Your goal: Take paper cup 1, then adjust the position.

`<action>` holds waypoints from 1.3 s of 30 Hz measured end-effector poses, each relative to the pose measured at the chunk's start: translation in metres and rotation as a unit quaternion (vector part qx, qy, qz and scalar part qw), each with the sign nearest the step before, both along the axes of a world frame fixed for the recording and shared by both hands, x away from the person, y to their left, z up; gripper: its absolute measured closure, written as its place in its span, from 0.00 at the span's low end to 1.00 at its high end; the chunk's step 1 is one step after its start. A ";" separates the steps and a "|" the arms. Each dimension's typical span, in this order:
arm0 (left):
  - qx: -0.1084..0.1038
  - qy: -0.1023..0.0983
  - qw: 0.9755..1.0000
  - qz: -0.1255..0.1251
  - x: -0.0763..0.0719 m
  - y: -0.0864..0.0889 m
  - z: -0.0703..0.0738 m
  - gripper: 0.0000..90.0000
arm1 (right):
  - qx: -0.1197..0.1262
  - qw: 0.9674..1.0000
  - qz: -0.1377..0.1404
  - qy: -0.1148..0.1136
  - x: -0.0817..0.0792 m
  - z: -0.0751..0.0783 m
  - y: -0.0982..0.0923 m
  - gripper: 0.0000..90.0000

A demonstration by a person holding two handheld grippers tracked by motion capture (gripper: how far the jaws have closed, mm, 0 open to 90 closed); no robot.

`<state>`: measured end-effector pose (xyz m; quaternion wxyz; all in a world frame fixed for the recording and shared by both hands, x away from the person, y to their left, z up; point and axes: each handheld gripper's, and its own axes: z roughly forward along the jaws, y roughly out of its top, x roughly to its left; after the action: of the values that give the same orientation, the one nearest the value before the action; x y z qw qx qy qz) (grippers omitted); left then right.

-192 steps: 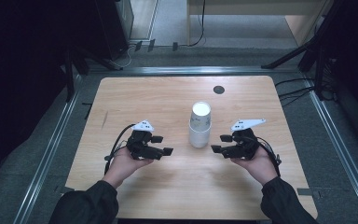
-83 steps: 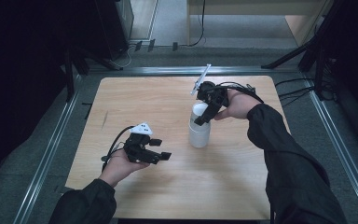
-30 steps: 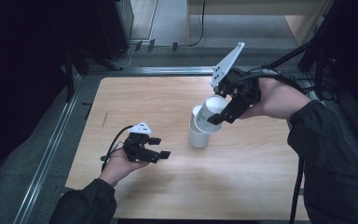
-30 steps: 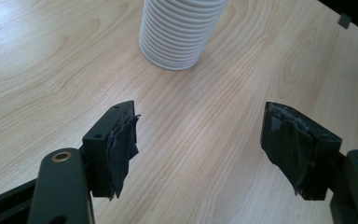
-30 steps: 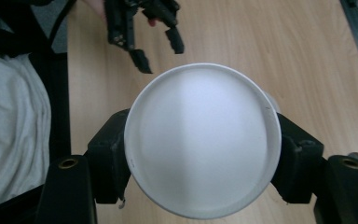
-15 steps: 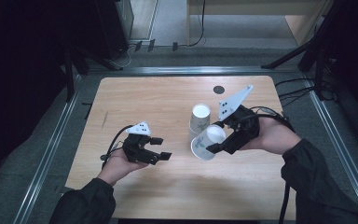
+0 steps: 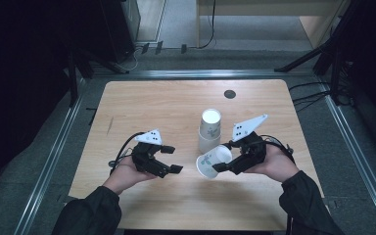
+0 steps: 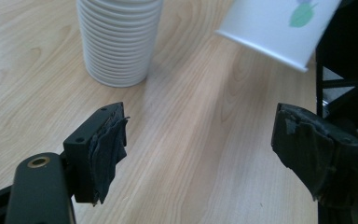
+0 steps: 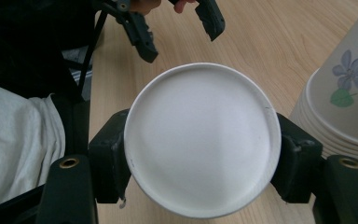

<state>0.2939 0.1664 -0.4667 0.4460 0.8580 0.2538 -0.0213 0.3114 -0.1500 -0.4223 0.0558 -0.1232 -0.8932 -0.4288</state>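
Right gripper view puts the right gripper (image 9: 200,163) at the bottom of the frame, its two black jaws clenched on a single paper cup (image 9: 203,140) at the cup's base end, so the white underside faces the camera and fills the middle. Held this way, sideways by the narrow end, the cup's open mouth points away toward the other hand, which I judge suits a handover or a setting-down. At the right edge of that frame stands the stack of cups (image 9: 349,98), flower-printed, just beside the held one.

High view shows the same cup (image 7: 214,160) lying level in the lower middle, mouth toward frame left, with the stack (image 7: 209,130) upright just above it on the wooden table (image 7: 142,103). The left gripper (image 7: 169,159) sits left of centre, facing the cup but apart from it.

Left gripper view shows those jaws released, having just been opening, with nothing between the pads; the cup's rim (image 8: 279,35) hangs at upper right, ahead of them.
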 end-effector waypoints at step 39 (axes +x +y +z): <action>0.022 0.002 0.994 -0.103 0.018 -0.026 0.017 0.17 | 0.068 0.996 -0.002 0.056 0.013 -0.033 0.025 0.37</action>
<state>0.3121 0.1407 -0.4499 0.4216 0.8893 0.1656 -0.0626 0.3245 -0.1249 -0.4558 0.1133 -0.1443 -0.8571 -0.4813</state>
